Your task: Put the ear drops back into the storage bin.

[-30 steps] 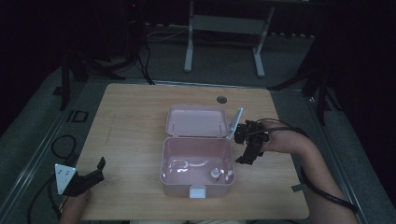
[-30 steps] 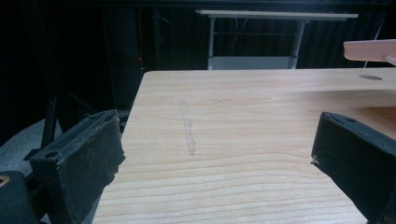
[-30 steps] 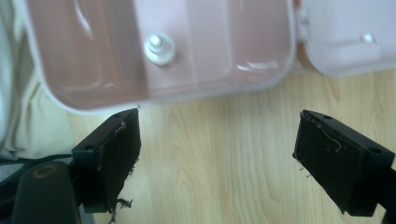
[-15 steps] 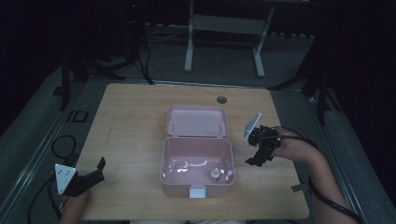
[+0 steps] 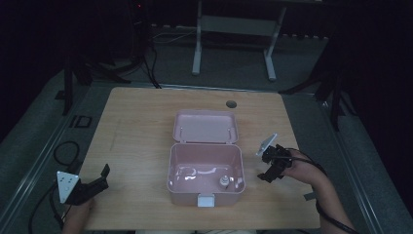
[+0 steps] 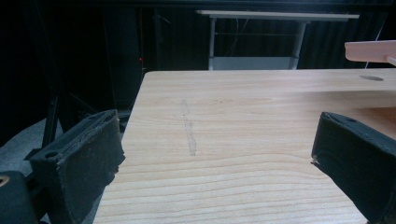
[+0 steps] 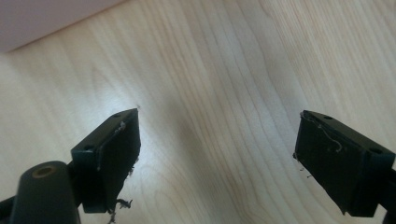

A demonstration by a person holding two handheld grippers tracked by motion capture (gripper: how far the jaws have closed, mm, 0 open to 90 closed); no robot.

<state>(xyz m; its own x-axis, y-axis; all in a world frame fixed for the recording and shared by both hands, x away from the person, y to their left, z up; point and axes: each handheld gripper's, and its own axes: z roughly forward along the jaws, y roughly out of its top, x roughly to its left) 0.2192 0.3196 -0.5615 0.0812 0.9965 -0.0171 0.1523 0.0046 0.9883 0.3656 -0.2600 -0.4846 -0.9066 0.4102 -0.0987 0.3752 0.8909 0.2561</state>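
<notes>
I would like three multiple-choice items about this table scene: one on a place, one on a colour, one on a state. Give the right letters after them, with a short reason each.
1. Where are the right tongs?
A. inside the box
B. over the bare table, right of the box
C. on the lid

2. What colour is the storage box?
A. pink
B. blue
C. green

3. How is the box lid?
A. shut
B. taken off and lying on the floor
C. open, folded back

Answers:
1 B: the high view shows them beside the box, and the right gripper view shows wood between the jaws.
2 A: walls and lid are pink.
3 C: the inside lies open, with a small item within.
</notes>
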